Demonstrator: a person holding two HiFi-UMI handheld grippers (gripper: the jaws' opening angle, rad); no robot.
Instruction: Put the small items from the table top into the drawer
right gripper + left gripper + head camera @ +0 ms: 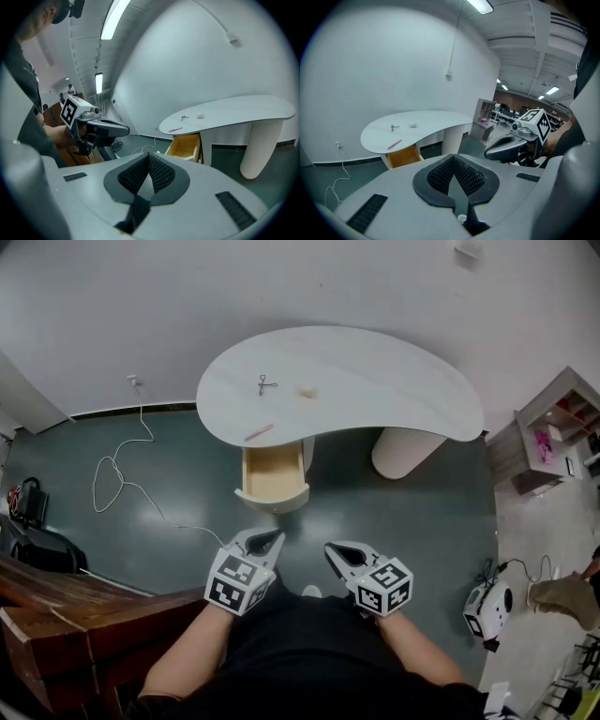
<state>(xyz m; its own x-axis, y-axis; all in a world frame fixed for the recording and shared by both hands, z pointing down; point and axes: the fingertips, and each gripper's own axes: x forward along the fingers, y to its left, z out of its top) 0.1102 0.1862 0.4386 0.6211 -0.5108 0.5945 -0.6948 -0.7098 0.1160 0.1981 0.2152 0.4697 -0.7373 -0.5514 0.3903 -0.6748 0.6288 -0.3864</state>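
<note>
A white curved table (375,381) stands ahead of me. On it lie a small metal item (266,383), a pale lump (307,391) and a pink pen (259,432) near the front edge. Under the pen a wooden drawer (272,474) stands pulled out, and nothing shows inside it. My left gripper (267,540) and right gripper (336,551) hang side by side close to my body, well short of the table. Both are shut with nothing between the pads (440,173) (161,174). The right gripper view also shows the pen (175,129) and the drawer (185,145).
A white cable (117,474) loops over the dark floor left of the table. Dark wooden furniture (56,615) is at my left. A thick white pedestal (405,451) holds up the table's right end. A shelf unit (553,427) and a white device (487,607) are at the right.
</note>
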